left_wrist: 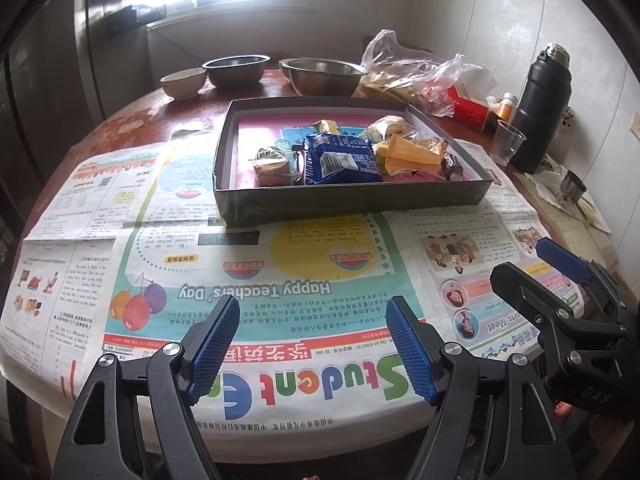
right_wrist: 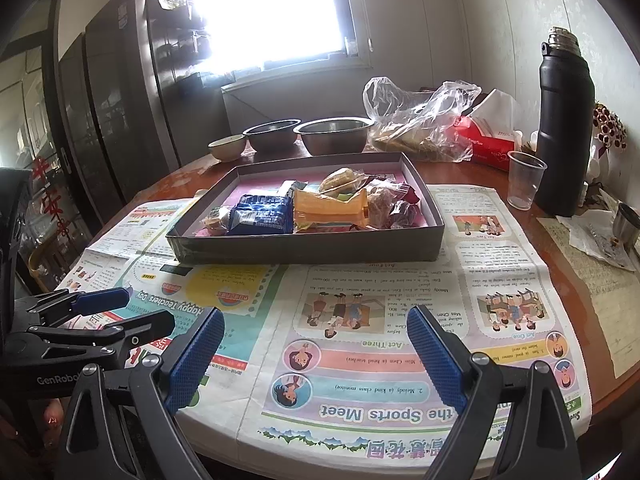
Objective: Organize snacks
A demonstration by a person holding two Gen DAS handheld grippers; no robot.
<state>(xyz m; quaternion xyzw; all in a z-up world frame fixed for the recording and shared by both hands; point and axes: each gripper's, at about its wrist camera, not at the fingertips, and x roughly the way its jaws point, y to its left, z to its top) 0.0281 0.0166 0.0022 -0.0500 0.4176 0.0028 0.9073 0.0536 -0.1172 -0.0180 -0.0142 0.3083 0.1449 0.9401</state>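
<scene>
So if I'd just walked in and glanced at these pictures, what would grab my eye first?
Probably the shallow dark box in the middle of the table, sitting on a colourful newspaper and holding snacks such as a blue packet and an orange one. Next, the two open blue-padded claws in the foreground, left claw and right claw, both empty. A tall black flask stands at the right edge.

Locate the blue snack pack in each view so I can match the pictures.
Left wrist: blue snack pack sits centre, near the front wall of the tray.
Right wrist: blue snack pack sits left of centre, in the tray's front-left part.
Shared landmark: the orange pack is just right of it.
</scene>
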